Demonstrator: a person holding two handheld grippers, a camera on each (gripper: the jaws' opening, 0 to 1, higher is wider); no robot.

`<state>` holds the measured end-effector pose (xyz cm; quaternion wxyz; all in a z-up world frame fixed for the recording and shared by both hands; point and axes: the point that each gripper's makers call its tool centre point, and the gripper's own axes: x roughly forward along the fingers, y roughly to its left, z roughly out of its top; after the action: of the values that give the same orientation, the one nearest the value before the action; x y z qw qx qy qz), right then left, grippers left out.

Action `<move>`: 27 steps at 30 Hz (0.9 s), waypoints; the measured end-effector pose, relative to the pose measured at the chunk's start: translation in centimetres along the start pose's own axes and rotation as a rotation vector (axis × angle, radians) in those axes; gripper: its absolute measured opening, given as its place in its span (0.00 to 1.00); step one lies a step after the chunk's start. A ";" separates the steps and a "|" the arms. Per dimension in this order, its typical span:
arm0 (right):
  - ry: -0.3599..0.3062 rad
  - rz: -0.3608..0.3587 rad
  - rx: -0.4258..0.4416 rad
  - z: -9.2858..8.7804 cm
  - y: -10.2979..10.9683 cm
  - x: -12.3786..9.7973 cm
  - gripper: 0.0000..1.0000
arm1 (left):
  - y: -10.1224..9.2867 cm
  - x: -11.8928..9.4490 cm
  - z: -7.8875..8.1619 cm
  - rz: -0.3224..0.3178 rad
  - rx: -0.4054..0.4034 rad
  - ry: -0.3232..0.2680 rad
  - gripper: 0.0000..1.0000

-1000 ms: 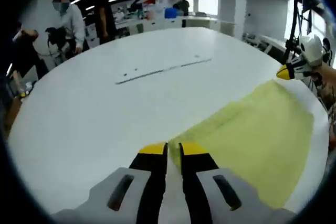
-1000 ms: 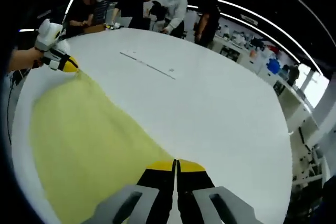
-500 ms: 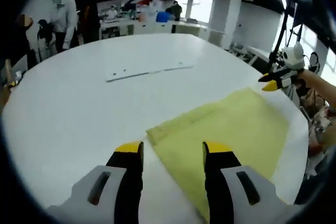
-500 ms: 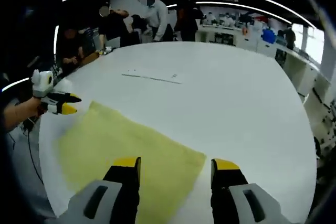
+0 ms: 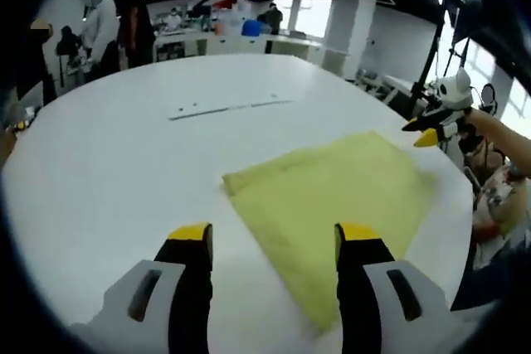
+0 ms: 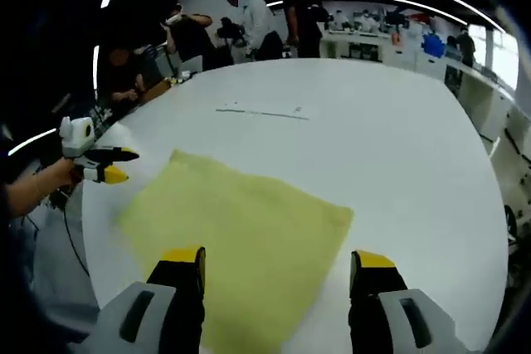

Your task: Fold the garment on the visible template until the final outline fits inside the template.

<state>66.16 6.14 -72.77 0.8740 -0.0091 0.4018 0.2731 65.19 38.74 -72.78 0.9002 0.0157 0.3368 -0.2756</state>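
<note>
Garment flat on table, beyond open left hand-held gripper

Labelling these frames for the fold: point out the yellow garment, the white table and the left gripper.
yellow garment [image 6: 241, 238]: right gripper view, middle of the flat cloth.
white table [image 6: 390, 147]: right gripper view, bare top beyond the cloth.
left gripper [image 5: 272, 242]: left gripper view, midway between its open yellow-tipped fingers.
</note>
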 end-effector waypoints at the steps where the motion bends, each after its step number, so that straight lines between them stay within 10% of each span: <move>1: 0.002 0.000 0.000 -0.3 0.1 -0.1 0.69 | -0.2 -0.2 -0.4 -0.004 -0.004 0.002 0.56; 16: 0.063 0.035 0.038 -6.0 2.1 -2.2 0.63 | -2.3 -1.7 -5.6 -0.018 -0.025 0.069 0.50; 27: 0.082 0.031 0.064 -9.0 2.8 -2.9 0.41 | -3.4 -1.7 -7.4 -0.031 -0.054 0.085 0.26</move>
<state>56.99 5.04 -76.21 0.8523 0.0139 0.4460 0.2730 57.97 38.27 -76.87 0.8809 -0.0020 0.3821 -0.2794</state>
